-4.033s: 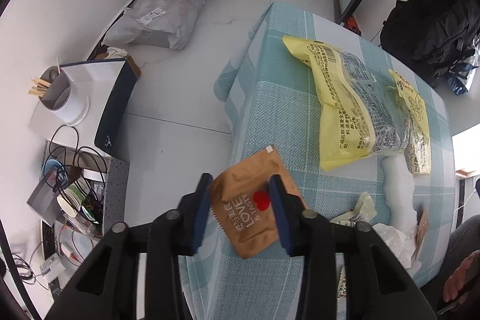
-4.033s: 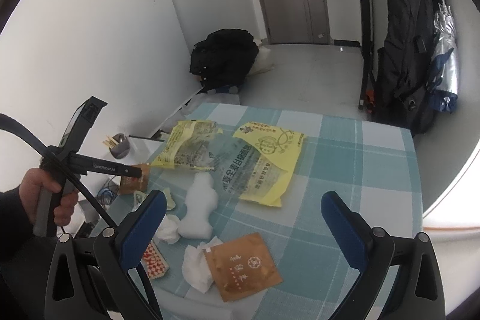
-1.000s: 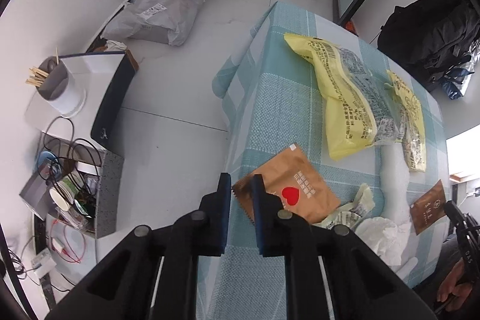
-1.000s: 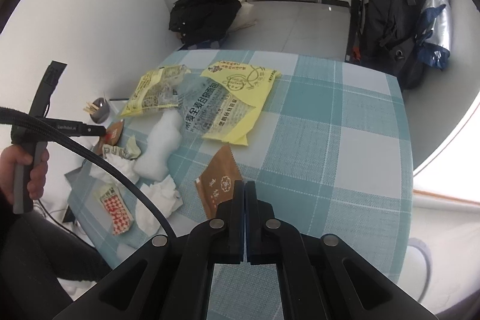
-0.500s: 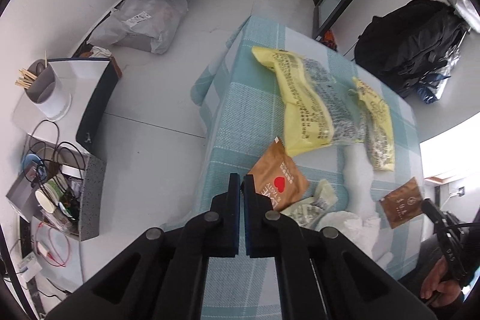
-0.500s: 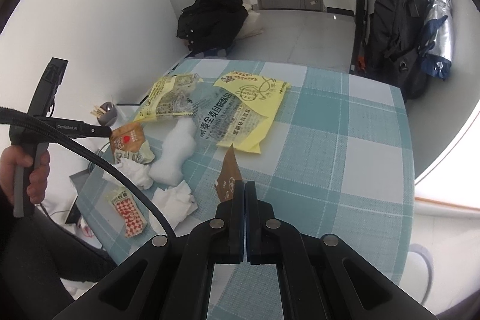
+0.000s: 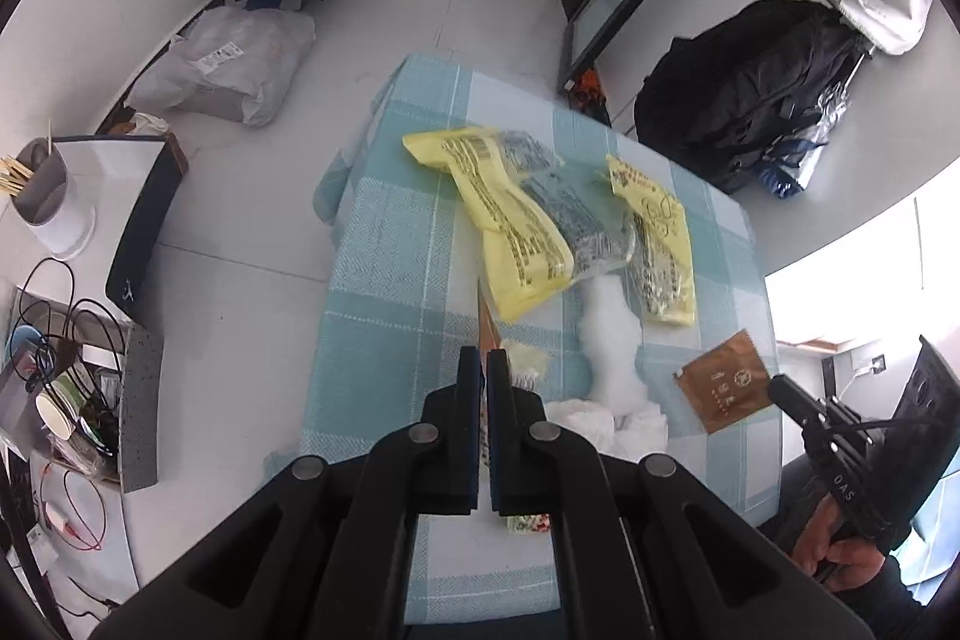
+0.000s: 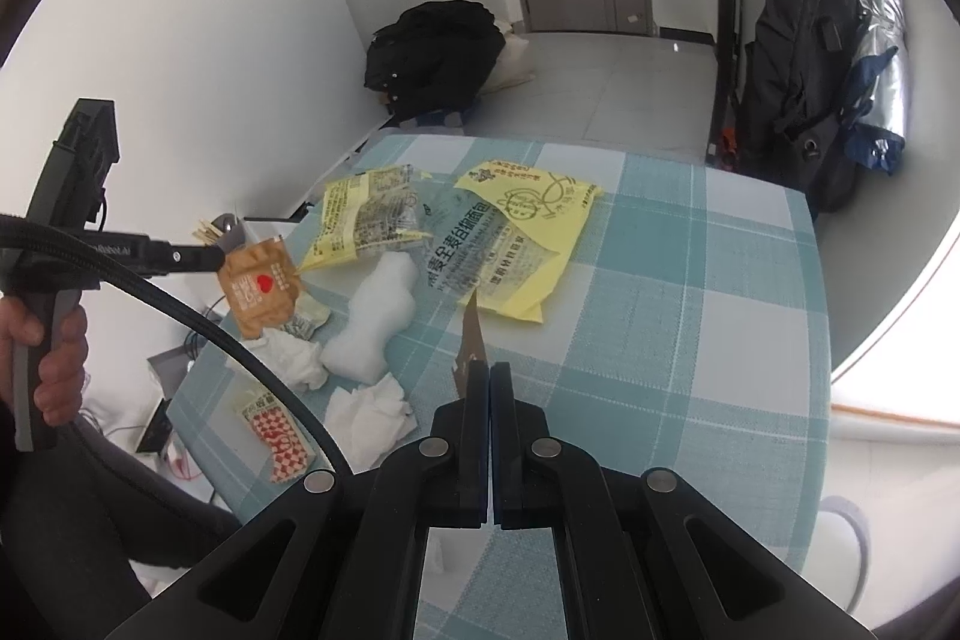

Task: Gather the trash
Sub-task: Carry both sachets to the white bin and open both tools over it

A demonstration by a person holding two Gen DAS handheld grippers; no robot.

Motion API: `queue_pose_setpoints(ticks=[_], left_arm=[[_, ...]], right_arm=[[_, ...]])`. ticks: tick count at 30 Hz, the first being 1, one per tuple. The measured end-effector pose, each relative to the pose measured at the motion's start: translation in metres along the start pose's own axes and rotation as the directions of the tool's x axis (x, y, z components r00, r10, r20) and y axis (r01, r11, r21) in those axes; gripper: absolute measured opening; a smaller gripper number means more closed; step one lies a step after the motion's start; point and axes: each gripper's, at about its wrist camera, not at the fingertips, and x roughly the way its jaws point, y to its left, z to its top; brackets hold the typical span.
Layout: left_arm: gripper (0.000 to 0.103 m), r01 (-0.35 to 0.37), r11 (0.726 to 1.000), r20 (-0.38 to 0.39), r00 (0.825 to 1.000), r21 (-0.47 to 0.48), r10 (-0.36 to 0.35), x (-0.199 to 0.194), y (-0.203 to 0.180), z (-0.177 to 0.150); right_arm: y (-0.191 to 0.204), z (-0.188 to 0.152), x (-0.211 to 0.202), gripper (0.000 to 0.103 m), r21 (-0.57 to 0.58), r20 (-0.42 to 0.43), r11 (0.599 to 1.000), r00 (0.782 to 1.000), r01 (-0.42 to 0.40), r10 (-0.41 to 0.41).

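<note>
Tongs of both hands are pinched onto flat brown foil sachets, left tongs [image 7: 483, 361] on the heart-printed sachet [image 8: 261, 289], right tongs [image 8: 489, 376] on the plain sachet [image 7: 723, 388], lifted above the checked bench [image 8: 690, 316]. Step: carrying; next, a bin, none visible.

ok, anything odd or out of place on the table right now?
Only the litter: torn yellow wrappers, crumpled tissues, a checkered packet at the tablecloth edge. Each gripper, left and right, grips a brown sachet.
</note>
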Motion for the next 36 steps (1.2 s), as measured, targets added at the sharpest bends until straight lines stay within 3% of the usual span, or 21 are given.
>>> queue_pose_setpoints(ticks=[9, 22, 31, 36], left_arm=[[0.0, -0.038, 0.999, 0.035, 0.999, 0.01, 0.038, -0.018, -0.012, -0.002], [0.0, -0.034, 0.997, 0.081, 0.996, 0.066, 0.029, -0.047, -0.055, -0.003], [0.0, 0.026, 0.984, 0.14, 0.989, 0.177, -0.051, -0.069, -0.121, 0.001], [0.0, 0.104, 0.96, 0.133, 0.981, 0.258, -0.142, -0.066, -0.179, 0.008]], right_arm=[[-0.001, 0.004, -0.018, 0.0, 0.02, 0.053, 1.0, 0.998, -0.021, 0.02], [-0.004, 0.009, -0.049, 0.0, 0.034, 0.123, 0.998, 0.991, -0.046, 0.041], [-0.027, 0.022, -0.103, 0.0, 0.06, 0.222, 0.998, 0.975, -0.035, 0.021], [-0.063, 0.034, -0.165, 0.0, 0.099, 0.314, 0.995, 0.947, 0.03, -0.06]])
